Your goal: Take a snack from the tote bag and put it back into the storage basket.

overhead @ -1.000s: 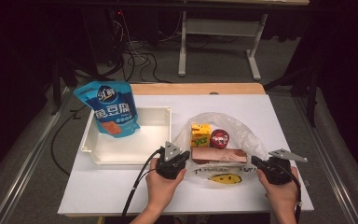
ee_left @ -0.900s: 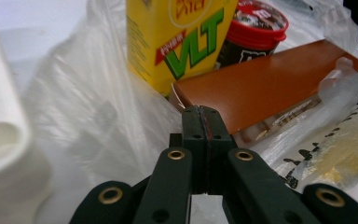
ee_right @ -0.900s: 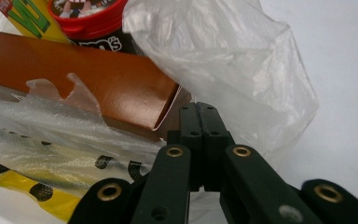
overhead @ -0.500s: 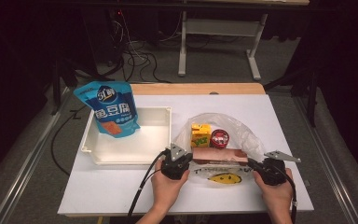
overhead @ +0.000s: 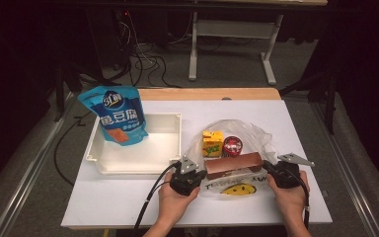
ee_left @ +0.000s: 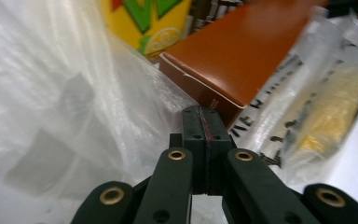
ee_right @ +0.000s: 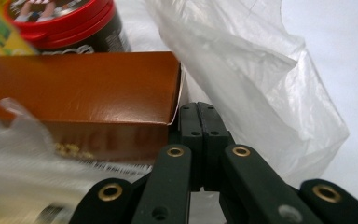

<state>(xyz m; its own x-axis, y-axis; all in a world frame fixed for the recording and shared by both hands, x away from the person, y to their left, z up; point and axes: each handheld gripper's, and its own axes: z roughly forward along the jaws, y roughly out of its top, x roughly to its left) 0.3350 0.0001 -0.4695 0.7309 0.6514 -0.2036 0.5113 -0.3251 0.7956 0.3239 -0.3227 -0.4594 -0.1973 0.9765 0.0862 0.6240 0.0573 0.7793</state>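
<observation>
2 hand-held grippers, left hand-held gripper [overhead: 193,174] and right hand-held gripper [overhead: 271,168], pinch plastic bag [overhead: 256,136].

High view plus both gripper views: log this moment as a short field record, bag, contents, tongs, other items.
bag: clear plastic bag with smiley print, on white table
contents: brown box, yellow carton, red-lidded tub
left tongs: shut at box's left end
right tongs: shut at box's right end
other items: white tray, blue pouch propped in it
</observation>
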